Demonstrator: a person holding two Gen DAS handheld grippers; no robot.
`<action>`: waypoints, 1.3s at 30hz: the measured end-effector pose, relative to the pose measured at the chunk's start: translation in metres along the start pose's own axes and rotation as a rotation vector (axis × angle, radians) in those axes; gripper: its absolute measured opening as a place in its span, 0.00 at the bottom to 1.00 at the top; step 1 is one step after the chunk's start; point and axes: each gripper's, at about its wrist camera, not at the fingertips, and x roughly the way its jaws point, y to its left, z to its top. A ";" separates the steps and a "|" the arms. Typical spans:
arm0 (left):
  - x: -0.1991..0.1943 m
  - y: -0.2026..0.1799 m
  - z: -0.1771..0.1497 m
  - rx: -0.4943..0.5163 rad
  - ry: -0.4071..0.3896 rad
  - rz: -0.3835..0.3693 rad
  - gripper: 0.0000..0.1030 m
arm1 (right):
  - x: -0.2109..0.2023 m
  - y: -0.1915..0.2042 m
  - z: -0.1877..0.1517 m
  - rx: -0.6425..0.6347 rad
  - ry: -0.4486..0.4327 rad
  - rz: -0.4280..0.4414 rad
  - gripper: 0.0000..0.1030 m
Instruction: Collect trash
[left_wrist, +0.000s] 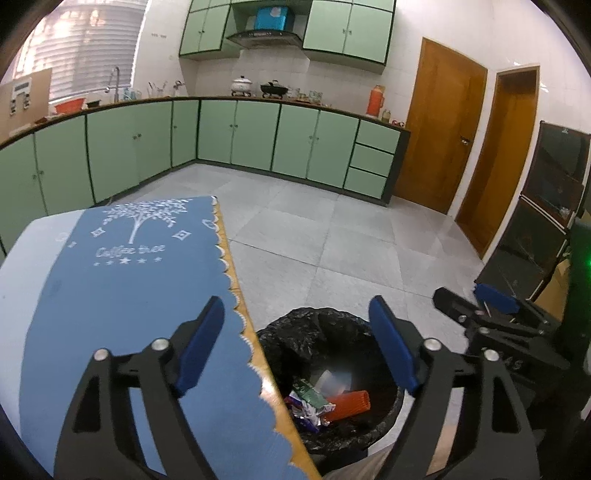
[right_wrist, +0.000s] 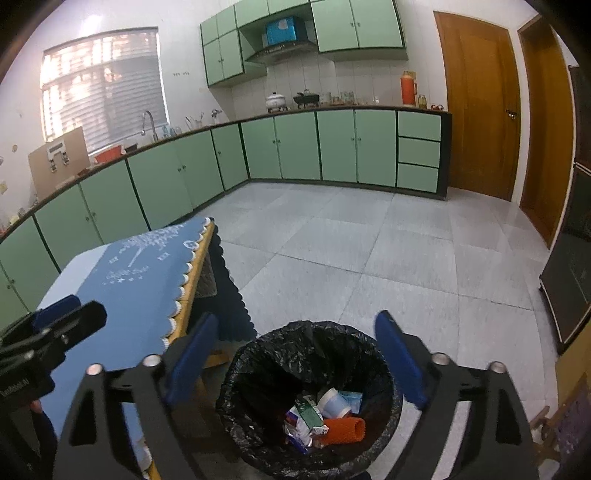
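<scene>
Evidently the dropping step is finishing: both grippers are hovering over the black-lined trash bin (right_wrist: 308, 398), and the trash is lying inside it, at the bottom. An orange ribbed tube (right_wrist: 341, 430), a white cup (right_wrist: 332, 402), a green carton (right_wrist: 310, 410) and crumpled foil wrappers (right_wrist: 297, 432) are piling together there, touching one another.

The right gripper (right_wrist: 301, 362) is sitting almost directly above the bin mouth, tilting moderately downward, its blue fingers (right_wrist: 399, 363) standing wide apart with nothing between them. The left gripper (left_wrist: 295, 347) is angling down the same way, straddling the edge of the desk (left_wrist: 266, 373): one finger is hanging over the blue scalloped cloth (left_wrist: 129, 295), the other over the bin. Its fingers are also spread, pinching nothing. In the left wrist view the right gripper is showing at the right edge; in the right wrist view the left one is showing at the left, over the cloth.

To do this step well, each hand should be keeping its fingers fully spread while lifting clear, so no wrapper is clinging to a pad and riding back out. Rising straight up looks safest, since the liner rim is loose and could be snagged. The left hand should be minding the desk edge and the cloth's fringe. No trash is showing on the visible part of the cloth, so scanning the rest of the desk seems the sensible follow-up.
</scene>
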 end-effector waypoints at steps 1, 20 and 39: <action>-0.005 -0.001 -0.001 -0.001 -0.004 0.010 0.83 | -0.006 0.000 0.000 0.001 -0.007 0.010 0.92; -0.075 -0.017 -0.022 0.018 -0.085 0.117 0.92 | -0.080 0.010 -0.007 -0.067 -0.079 0.116 0.94; -0.115 -0.020 -0.036 0.024 -0.150 0.179 0.92 | -0.105 0.007 -0.026 -0.090 -0.100 0.168 0.94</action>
